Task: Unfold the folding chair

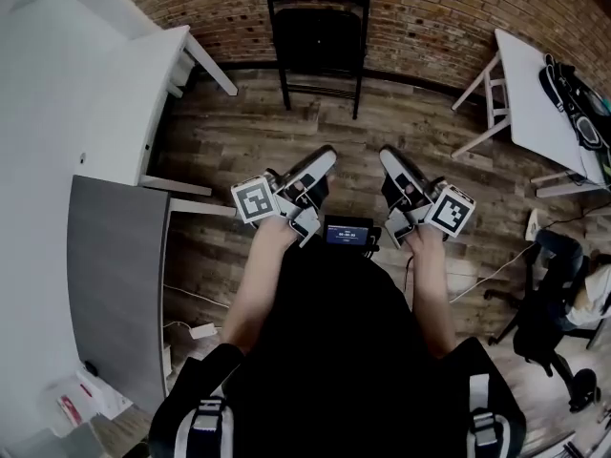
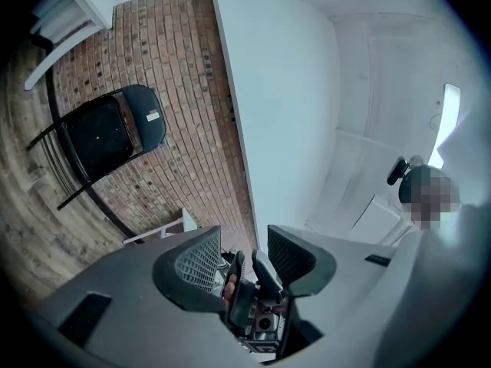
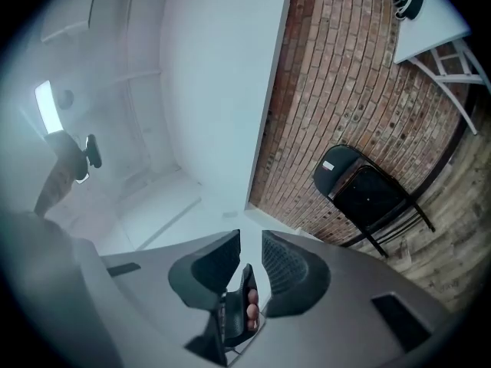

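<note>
Chair (image 1: 318, 27) leans folded at far wall (image 1: 449, 17); left claw (image 1: 323, 160) gapes, right claw (image 1: 389, 160) barely parted, both empty. Best grab backrest and seat.

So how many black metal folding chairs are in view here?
1: the black metal folding chair stands folded against the red brick wall, straight ahead; none seems hidden.

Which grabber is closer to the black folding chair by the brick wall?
Left, slightly. The left gripper is straight in front of the folding chair; the right gripper sits off to its right.
</note>
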`<state>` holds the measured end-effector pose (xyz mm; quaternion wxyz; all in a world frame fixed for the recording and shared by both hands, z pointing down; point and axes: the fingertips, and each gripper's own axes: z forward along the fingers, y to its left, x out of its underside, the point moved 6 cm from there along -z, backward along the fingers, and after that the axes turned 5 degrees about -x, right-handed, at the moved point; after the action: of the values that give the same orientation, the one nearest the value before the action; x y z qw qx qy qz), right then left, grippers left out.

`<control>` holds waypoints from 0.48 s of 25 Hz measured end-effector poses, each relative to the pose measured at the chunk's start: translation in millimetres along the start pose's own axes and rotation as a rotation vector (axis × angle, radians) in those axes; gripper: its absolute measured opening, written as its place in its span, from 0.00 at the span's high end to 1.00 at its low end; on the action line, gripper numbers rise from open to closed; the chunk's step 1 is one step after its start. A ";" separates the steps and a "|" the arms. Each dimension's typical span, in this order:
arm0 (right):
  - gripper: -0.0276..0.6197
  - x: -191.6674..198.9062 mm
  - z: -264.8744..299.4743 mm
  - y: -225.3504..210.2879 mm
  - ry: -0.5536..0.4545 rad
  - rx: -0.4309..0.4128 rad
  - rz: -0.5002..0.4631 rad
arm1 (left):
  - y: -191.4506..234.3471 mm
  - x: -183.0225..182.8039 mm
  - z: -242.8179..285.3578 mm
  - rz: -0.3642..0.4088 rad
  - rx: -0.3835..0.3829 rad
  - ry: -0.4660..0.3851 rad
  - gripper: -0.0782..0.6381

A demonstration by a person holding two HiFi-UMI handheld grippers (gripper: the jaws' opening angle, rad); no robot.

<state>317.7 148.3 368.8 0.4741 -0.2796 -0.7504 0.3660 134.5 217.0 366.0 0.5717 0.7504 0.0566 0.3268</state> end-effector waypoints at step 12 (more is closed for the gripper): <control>0.85 -41.5 8.5 -49.7 0.007 0.074 -0.012 | 51.7 -28.7 67.4 -0.082 0.046 0.018 0.63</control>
<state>322.6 85.5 385.8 0.4890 -0.2586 -0.7363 0.3898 134.6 131.0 391.1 0.5668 0.7573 0.1001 0.3085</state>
